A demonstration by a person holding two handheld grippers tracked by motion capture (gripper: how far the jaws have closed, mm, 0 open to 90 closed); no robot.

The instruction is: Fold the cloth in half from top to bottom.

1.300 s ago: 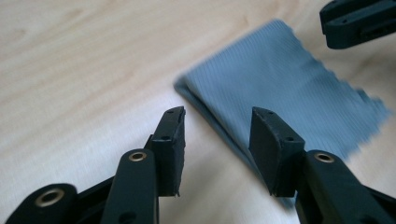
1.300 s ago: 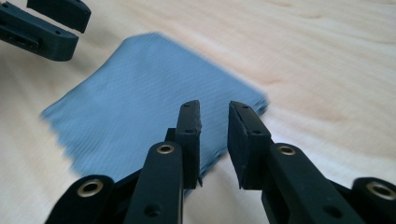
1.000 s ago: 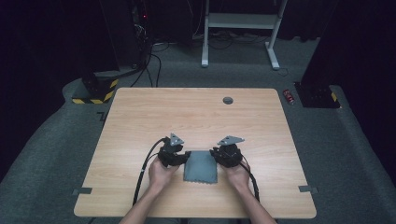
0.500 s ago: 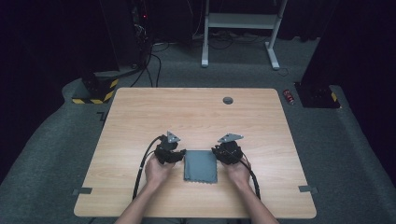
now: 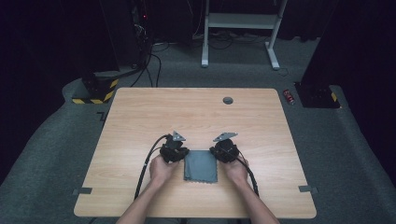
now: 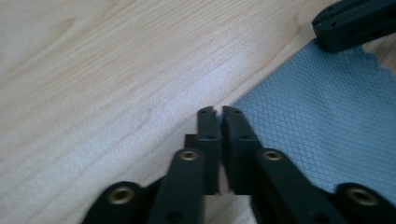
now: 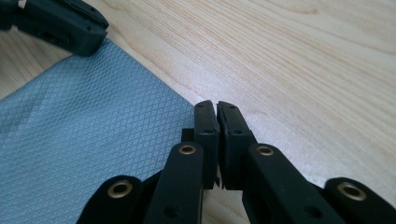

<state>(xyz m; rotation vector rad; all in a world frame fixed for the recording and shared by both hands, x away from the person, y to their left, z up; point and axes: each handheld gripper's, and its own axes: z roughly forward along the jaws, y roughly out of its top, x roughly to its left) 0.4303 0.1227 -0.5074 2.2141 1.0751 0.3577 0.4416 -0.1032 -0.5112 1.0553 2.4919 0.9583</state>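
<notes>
Grey cloth (image 5: 201, 165), a small rectangle of thin fabric woven in a fine diamond pattern, lies flat near the front edge of the table (image 5: 140, 116), between the person's two hands. The table has a pale wood-grain top with rounded corners.

The left claw (image 5: 179, 153) sits at the cloth's far left corner, the right claw (image 5: 219, 152) at its far right corner. Both are black, with brass-coloured rivets, and each carries a grey three-cornered plate and a trailing black cable. The jaws of both have just been closing. In the left gripper view the left claw (image 6: 218, 112) has its jaws pressed together with a hairline gap, right at the cloth's corner (image 6: 327, 135). In the right gripper view the right claw (image 7: 217, 106) is likewise clamped at the cloth's corner (image 7: 93, 140). Whether fabric is actually pinched between either pair cannot be made out, since the jaws hide the cloth's very tip.

A small dark round fitting (image 5: 228, 100) sits near the table's far edge.
</notes>
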